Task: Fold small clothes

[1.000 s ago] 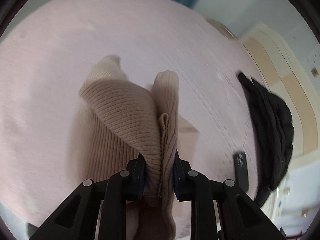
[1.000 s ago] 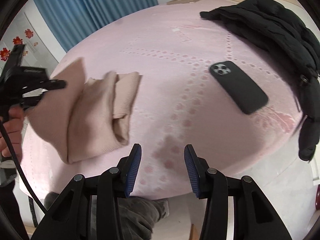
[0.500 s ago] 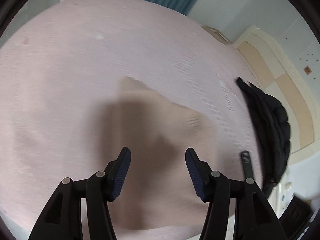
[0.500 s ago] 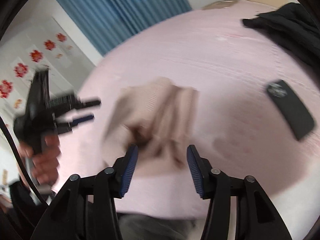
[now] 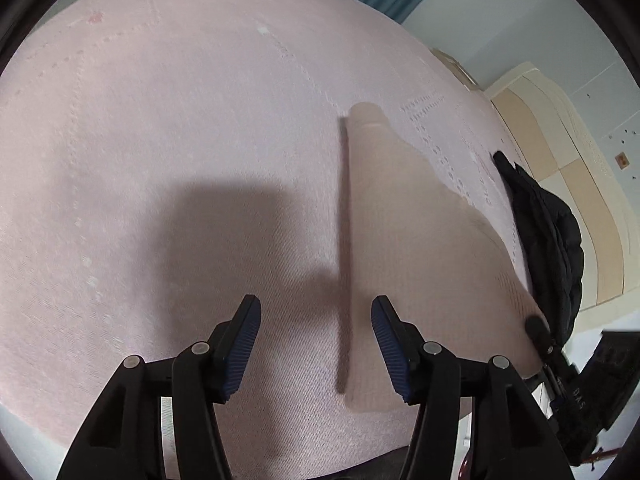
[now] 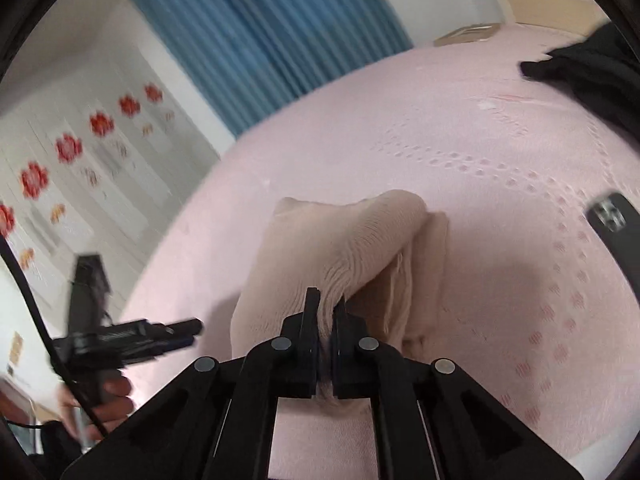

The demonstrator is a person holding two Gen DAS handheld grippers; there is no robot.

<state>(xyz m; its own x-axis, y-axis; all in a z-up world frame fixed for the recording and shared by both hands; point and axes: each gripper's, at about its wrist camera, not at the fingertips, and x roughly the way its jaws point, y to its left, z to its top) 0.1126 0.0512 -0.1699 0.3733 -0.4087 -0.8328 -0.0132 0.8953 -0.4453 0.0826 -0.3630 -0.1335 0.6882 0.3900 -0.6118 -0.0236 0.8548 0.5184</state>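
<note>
Pinching a fold of the beige ribbed knit garment [image 6: 340, 248], the right gripper [image 6: 326, 308] has its jaws clamped together on it. The left gripper [image 5: 316, 344] hangs with jaws apart above the pink bedspread [image 5: 160, 160], the garment at its 1 o'clock.

Probably a home bedroom: pink bedspread [image 5: 168, 168], blue curtain [image 6: 272, 36], flower wall stickers [image 6: 68, 148].

Phone [image 6: 616, 232] cut off, right edge

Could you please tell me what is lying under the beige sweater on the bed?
Only the pink bedspread shows around the beige sweater, pinched by the right gripper. Anything beneath its folds is covered.
</note>
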